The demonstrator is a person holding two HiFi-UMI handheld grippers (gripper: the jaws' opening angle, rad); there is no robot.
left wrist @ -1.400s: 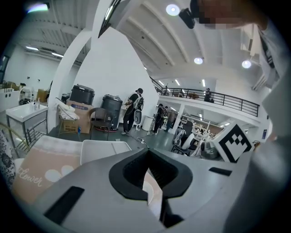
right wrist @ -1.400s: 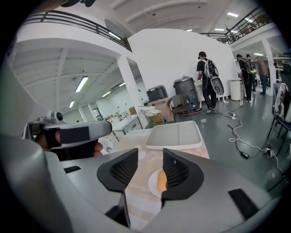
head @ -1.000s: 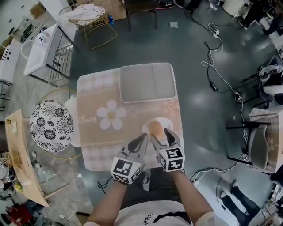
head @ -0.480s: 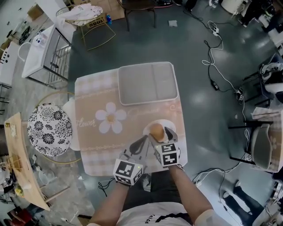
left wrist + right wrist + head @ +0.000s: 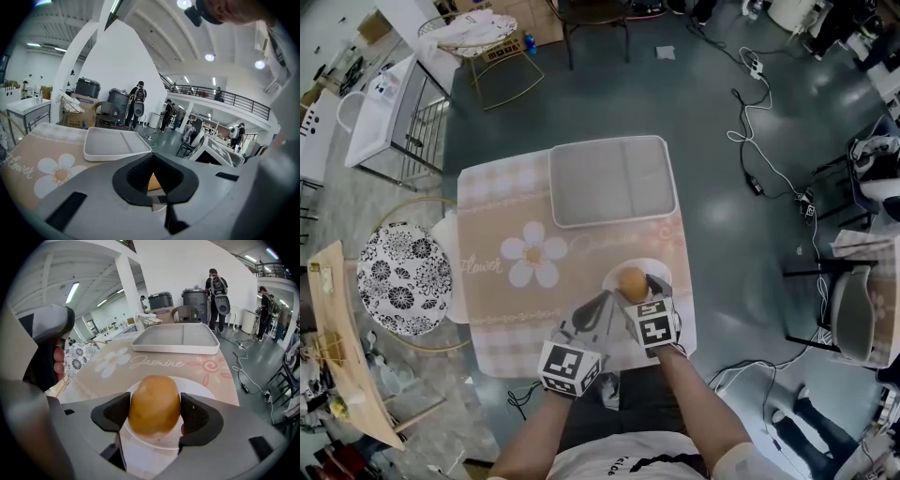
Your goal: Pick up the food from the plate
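Observation:
A golden-brown, potato-shaped food (image 5: 154,404) lies on a small white plate (image 5: 199,391) near the table's front right corner. My right gripper (image 5: 154,412) straddles it. Its jaws are opening, one black pad (image 5: 112,411) on each side close against the food. From the head view, the food (image 5: 631,280) sits on the plate (image 5: 662,271) just ahead of the right gripper (image 5: 637,289). My left gripper (image 5: 602,302) hovers just left of the plate, jaws together and empty. In its own view the left gripper (image 5: 153,161) shows a sliver of the food (image 5: 153,182) behind the pads.
A grey-white rectangular tray (image 5: 612,178) lies at the table's far side. The beige flowered tablecloth (image 5: 516,309) covers the table. A black-and-white patterned stool (image 5: 403,279) stands at the left. Cables trail over the floor at the right (image 5: 759,141).
The right gripper has moved forward over the plate so that its jaws now flank the food, and they have widened. The left gripper has stayed beside it.

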